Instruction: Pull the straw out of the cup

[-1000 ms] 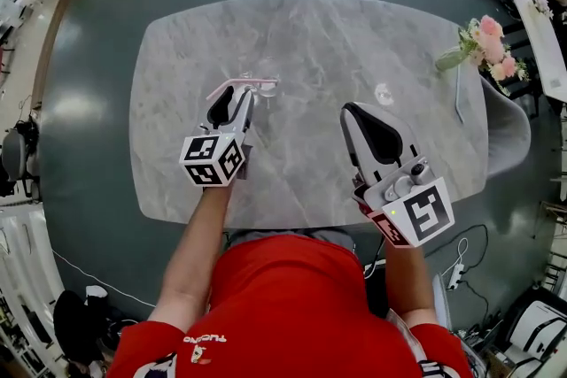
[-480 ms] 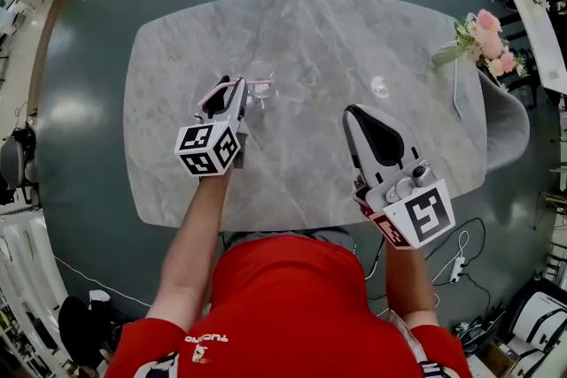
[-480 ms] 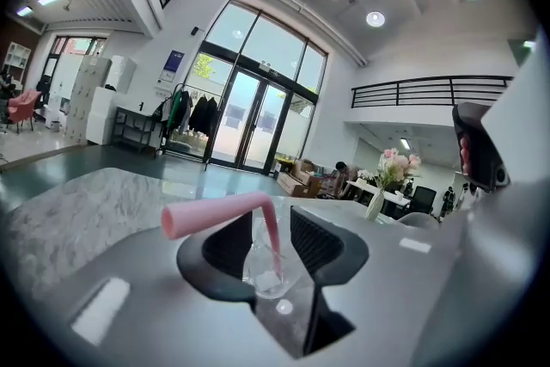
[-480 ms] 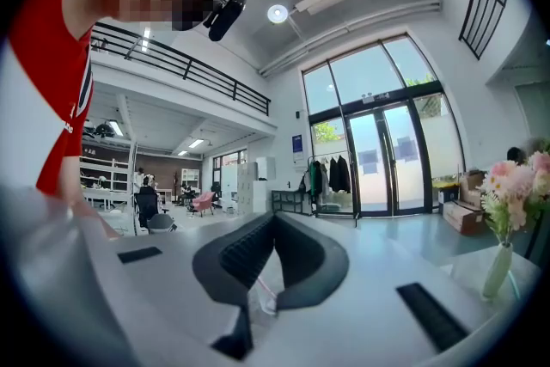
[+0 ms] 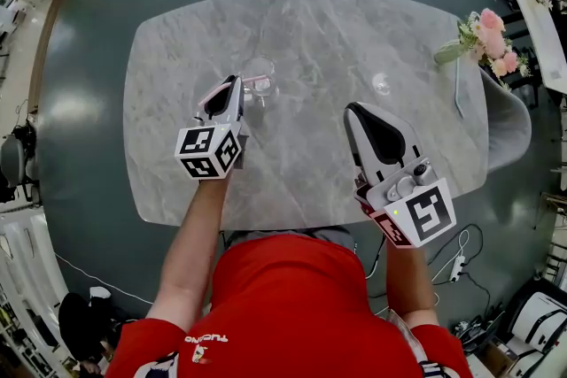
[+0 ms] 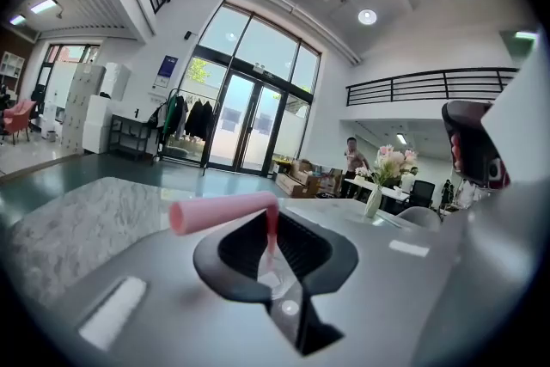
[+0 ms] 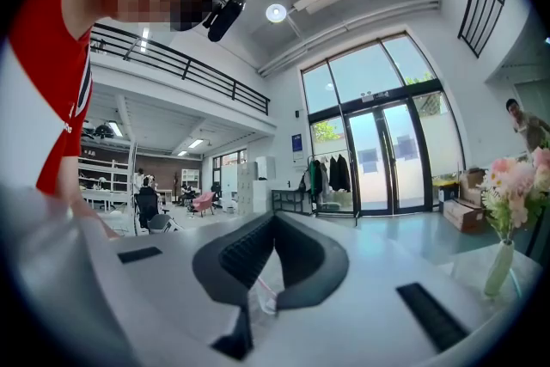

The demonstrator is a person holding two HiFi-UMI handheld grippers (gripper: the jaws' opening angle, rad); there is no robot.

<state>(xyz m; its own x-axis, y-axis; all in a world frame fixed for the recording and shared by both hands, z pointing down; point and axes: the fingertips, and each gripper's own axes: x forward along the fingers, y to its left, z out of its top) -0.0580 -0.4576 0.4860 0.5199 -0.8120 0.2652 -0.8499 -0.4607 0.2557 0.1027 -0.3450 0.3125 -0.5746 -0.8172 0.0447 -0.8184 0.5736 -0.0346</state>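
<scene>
**At the cup [image 5: 259, 71], the left tongs [image 5: 236, 87] are clamping the straw [image 5: 258, 82]**

Over the marble desk [image 5: 319, 31], the left tongs have just been closing. Their jaws are now pinching the pink straw's upright stem just below its bend, and the short top end is pointing off to the left. The straw is still standing in the clear cup, so nothing is being pulled out yet. The right tongs [image 5: 353, 111] are hovering well apart from the cup, their jaws together on nothing. The grip looks made, so an upward pull is probably coming. With nothing steadying the light cup, it may tip or rise along with the straw.
</scene>
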